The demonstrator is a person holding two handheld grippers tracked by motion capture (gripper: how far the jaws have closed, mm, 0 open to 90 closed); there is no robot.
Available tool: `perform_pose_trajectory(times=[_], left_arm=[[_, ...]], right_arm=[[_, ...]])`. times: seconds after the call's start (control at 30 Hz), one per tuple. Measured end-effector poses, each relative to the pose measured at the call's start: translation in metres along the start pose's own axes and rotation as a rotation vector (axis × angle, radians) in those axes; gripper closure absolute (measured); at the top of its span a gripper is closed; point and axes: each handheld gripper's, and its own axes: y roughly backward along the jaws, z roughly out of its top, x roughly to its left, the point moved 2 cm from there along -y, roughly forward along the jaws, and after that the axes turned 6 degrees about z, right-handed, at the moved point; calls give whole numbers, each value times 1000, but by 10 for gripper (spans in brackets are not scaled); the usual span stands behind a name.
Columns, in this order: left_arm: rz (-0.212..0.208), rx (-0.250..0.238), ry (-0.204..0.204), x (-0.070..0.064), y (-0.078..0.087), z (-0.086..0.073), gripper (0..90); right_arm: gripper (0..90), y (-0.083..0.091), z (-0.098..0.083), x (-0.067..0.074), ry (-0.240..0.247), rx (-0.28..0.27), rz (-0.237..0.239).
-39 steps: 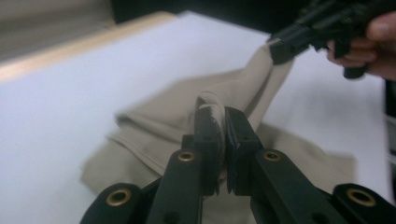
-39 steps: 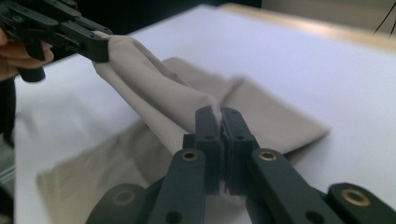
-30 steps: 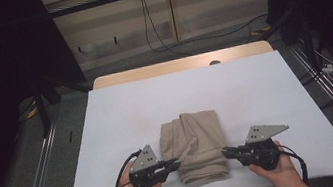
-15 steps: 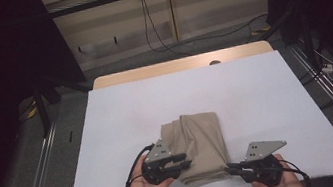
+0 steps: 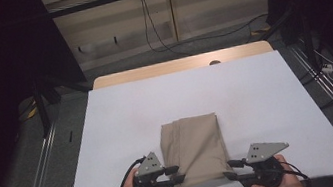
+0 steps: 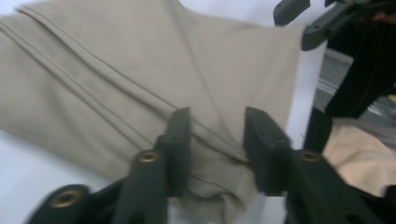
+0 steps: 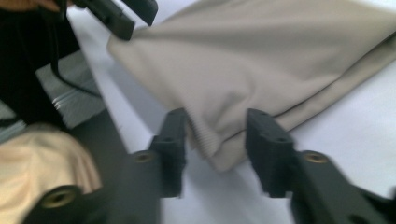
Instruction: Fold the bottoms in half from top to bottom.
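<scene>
- The folded tan cloth (image 5: 195, 150) lies on the white desk (image 5: 268, 108), near the front edge.
- The left tool (image 5: 177, 174) and right tool (image 5: 231, 170) have just been opening; cloth corners sit loose between their jaws.
- Pull both back gently so the fold stays neat.

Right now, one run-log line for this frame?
item: folded beige cloth, flat on white table | left gripper: jaws just opened, cloth corner between | right gripper: jaws just opened, cloth corner between

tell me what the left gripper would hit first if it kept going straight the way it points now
Most likely the folded beige cloth: the left gripper points at its near corner, the jaws apart with fabric between them. Beyond lies the right gripper, though depth is hard to judge.
</scene>
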Motion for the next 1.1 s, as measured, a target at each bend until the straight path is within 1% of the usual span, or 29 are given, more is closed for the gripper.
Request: perform_pose_trajectory(times=[0.03, 0.07, 0.1, 0.13, 0.17, 0.2, 0.27, 0.3, 0.33, 0.4, 0.43, 0.5, 0.53, 0.57, 0.63, 0.67, 0.7, 0.73, 0.77, 0.8, 0.87, 0.9, 0.93, 0.97, 1.0, 1.07, 1.1], left_arm=[[29, -4, 14, 3, 0, 1, 477], [38, -4, 31, 7, -1, 2, 422], [48, -13, 35, 11, -1, 3, 405], [73, -23, 30, 14, -1, 4, 388], [93, -35, 26, 17, -1, 5, 330], [129, -48, 30, 23, 1, 7, 276], [163, -75, 33, 34, 2, 8, 233], [186, -84, 36, 40, 3, 8, 209], [214, -90, 49, 45, 5, 8, 198], [244, -100, 87, 55, 7, 7, 183], [257, -103, 95, 60, 9, 7, 179], [271, -116, 105, 67, 12, 6, 154], [278, -125, 109, 70, 13, 5, 151], [274, -130, 107, 73, 15, 5, 135], [296, -137, 104, 79, 18, 4, 117], [305, -154, 120, 82, 20, 3, 99], [315, -161, 128, 85, 22, 3, 90], [321, -164, 126, 89, 25, 2, 82], [333, -168, 127, 92, 27, 0, 72], [340, -179, 138, 95, 28, -1, 56], [342, -175, 146, 99, 31, -4, 56], [348, -177, 142, 101, 33, -7, 56], [373, -167, 130, 102, 33, -9, 56], [381, -154, 124, 101, 33, -11, 59], [372, -147, 134, 101, 33, -13, 67], [350, -164, 157, 101, 34, -15, 67], [353, -162, 153, 100, 35, -14, 67]], right_arm=[[508, 1, 1, -2, -7, -16, -8], [476, 2, 2, -4, -12, -26, -20], [428, 2, 3, -7, -17, -33, -36], [423, 2, 4, -10, -17, -36, -48], [416, 2, 5, -13, -20, -39, -56], [391, 3, 6, -16, -22, -43, -65], [373, 3, 9, -23, -24, -49, -90], [345, 3, 10, -27, -25, -59, -111], [319, 4, 12, -31, -23, -60, -136], [299, 6, 13, -41, -36, -66, -171], [280, 6, 14, -45, -42, -66, -187], [271, 9, 15, -55, -68, -80, -207], [255, 11, 15, -59, -72, -82, -217], [250, 12, 15, -63, -77, -82, -230], [236, 15, 17, -72, -82, -91, -247], [227, 16, 17, -76, -85, -93, -261], [224, 18, 18, -80, -85, -94, -281], [224, 20, 18, -85, -86, -98, -294], [222, 22, 17, -89, -99, -105, -300], [214, 24, 15, -92, -115, -113, -316], [213, 29, 8, -96, -131, -122, -336], [211, 31, 6, -97, -135, -125, -344], [209, 34, 4, -98, -141, -132, -354], [205, 37, 2, -99, -152, -143, -367], [200, 40, 1, -100, -162, -154, -370], [199, 43, 0, -99, -174, -167, -379], [199, 43, 0, -98, -179, -176, -375]])
